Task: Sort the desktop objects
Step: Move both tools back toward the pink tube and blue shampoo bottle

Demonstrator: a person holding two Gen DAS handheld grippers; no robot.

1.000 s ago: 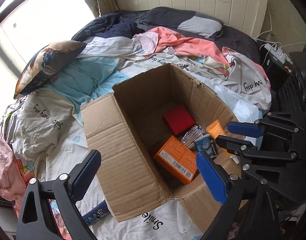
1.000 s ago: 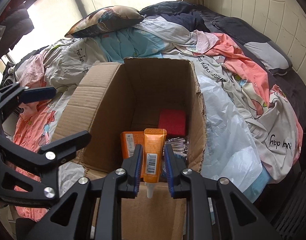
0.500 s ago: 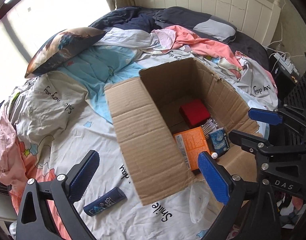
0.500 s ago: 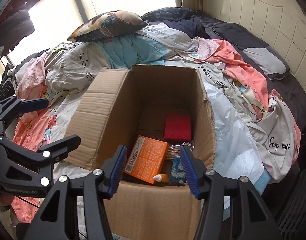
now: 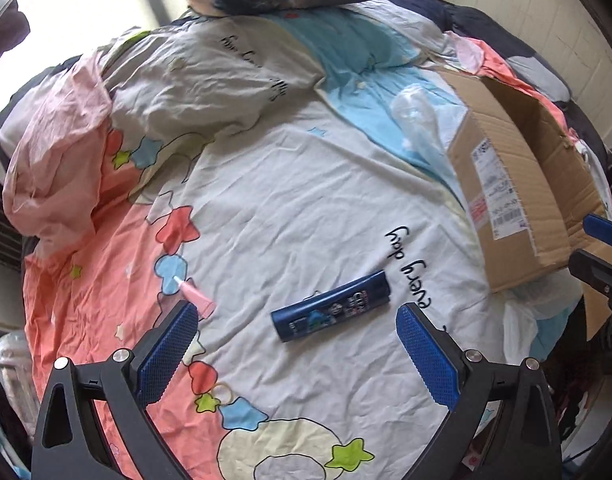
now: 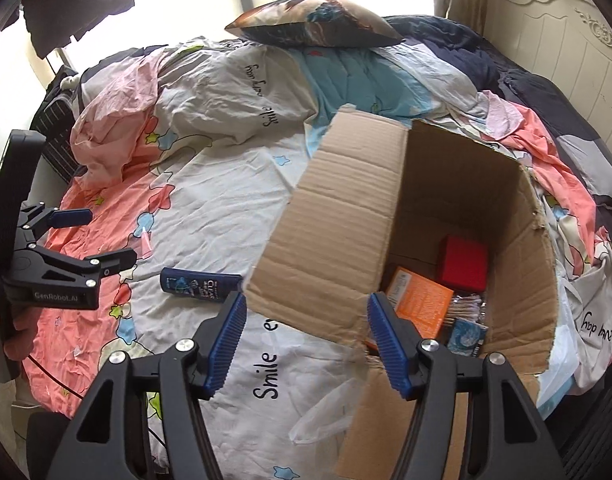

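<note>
One dark blue CLEAR shampoo bottle [image 5: 331,306] lies flat on the bed sheet [image 5: 290,200], just ahead of and between the left gripper's [image 5: 297,354] fingers, which stand wide apart with nothing in them; half a second ago it lay off by the left finger, so this gripper has swung over it. One small pink tube [image 5: 197,299] lies just beyond the left fingertip. The sheet reads "every day" beside the bottle and "Smile" in the right wrist view. One cardboard box [image 6: 458,200] sits ahead of the right gripper [image 6: 306,344], whose fingers are also spread and empty. Inside lie one red box [image 6: 464,263], one orange carton [image 6: 420,304], one blue starry pack [image 6: 468,334] and a bundle of thin sticks [image 6: 466,309]. The box side carries a shipping label [image 5: 494,192], too small to read. The left gripper body reads "GenRobot.AI".
</note>
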